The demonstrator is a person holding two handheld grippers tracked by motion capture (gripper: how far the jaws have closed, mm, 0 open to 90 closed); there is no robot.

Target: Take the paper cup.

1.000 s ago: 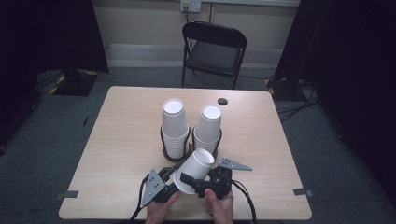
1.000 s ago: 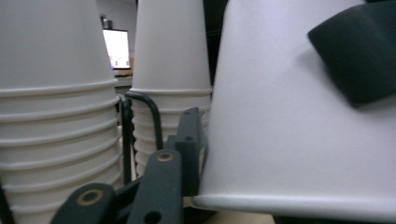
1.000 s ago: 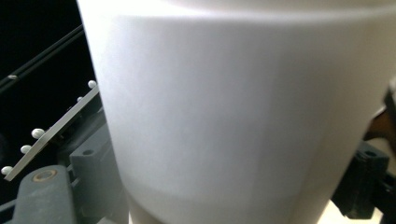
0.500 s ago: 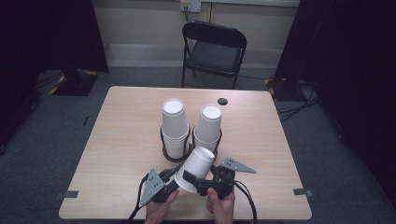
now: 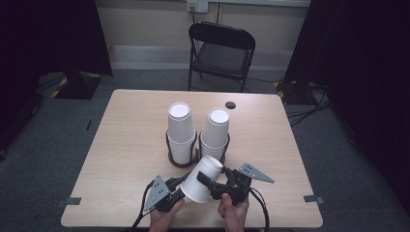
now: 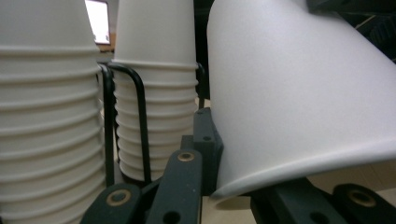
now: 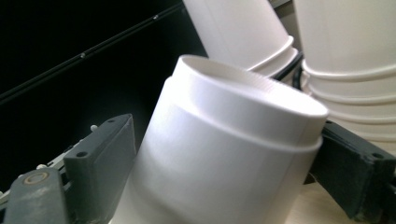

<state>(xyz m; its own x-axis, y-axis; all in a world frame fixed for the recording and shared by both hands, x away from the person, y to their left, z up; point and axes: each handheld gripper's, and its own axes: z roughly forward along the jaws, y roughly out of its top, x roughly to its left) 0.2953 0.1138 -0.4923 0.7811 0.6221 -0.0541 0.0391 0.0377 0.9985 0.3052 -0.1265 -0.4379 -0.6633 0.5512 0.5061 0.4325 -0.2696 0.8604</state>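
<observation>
Both grippers, left (image 5: 178,191) and right (image 5: 207,186), clamp one tilted cup (image 5: 202,179). The left pinches its rim, the right its body. The cup sits just in front of the two stacks (image 5: 181,128).

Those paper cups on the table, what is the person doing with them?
A person holds one white paper cup tilted above the near edge of the table, using two hand-held grippers. The left gripper is clamped on the cup's rim, and the right gripper has its jaws either side of the cup's body near its base. Just beyond stand two stacks of upside-down cups in a black wire holder.
</observation>
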